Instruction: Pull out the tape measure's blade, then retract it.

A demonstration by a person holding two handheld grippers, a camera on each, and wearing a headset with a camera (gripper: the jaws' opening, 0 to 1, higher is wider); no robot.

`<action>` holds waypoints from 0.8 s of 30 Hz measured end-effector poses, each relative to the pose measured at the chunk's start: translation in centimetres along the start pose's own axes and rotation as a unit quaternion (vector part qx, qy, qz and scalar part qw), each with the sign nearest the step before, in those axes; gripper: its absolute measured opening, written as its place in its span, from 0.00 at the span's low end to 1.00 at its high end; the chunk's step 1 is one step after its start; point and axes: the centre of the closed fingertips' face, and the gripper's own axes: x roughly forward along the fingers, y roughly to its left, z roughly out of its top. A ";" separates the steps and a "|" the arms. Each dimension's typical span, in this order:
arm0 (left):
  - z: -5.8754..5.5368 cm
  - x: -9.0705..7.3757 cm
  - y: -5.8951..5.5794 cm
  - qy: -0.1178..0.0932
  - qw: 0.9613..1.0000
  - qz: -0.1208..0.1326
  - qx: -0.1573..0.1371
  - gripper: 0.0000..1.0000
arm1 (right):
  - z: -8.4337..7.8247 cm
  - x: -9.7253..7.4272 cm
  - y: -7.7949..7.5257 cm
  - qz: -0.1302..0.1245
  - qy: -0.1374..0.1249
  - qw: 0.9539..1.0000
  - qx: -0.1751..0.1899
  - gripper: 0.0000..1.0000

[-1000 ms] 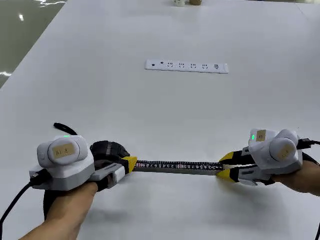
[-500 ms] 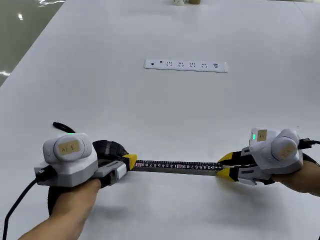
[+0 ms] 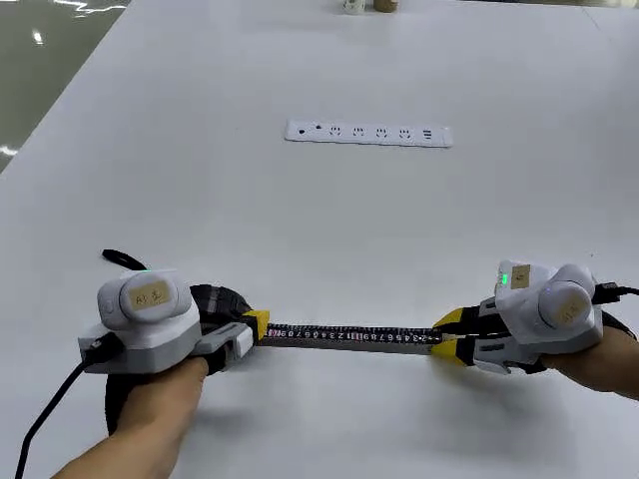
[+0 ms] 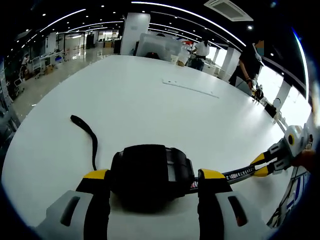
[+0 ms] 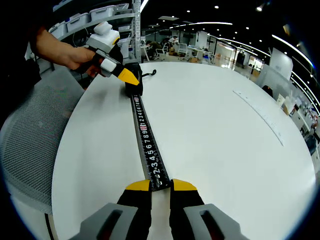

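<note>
A black tape measure (image 3: 218, 302) lies on the white table (image 3: 180, 160) at the near left. My left gripper (image 3: 250, 329) is shut on its case (image 4: 150, 172), with one yellow jaw tip on each side. The marked blade (image 3: 349, 334) runs flat to the right across the table. My right gripper (image 3: 449, 335) is shut on the blade's end (image 5: 159, 181). In the right gripper view the blade (image 5: 146, 140) stretches away to the case (image 5: 135, 84) and the left gripper (image 5: 112, 62). The right gripper (image 4: 280, 152) appears at the right edge of the left gripper view.
A white power strip (image 3: 367, 133) lies flat farther back on the table. The tape measure's black wrist strap (image 4: 87, 135) curls on the table behind the case. A grey mesh chair (image 5: 30, 145) stands by the table's edge. People stand at the table's far end (image 4: 250, 60).
The left gripper's rear has swung slightly to the right. The blade's drawn-out length and the right gripper look the same.
</note>
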 end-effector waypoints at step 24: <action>-0.1 0.1 0.4 0.017 1.000 0.014 0.003 0.60 | -0.1 0.0 -0.1 0.003 0.005 1.000 -0.002 0.08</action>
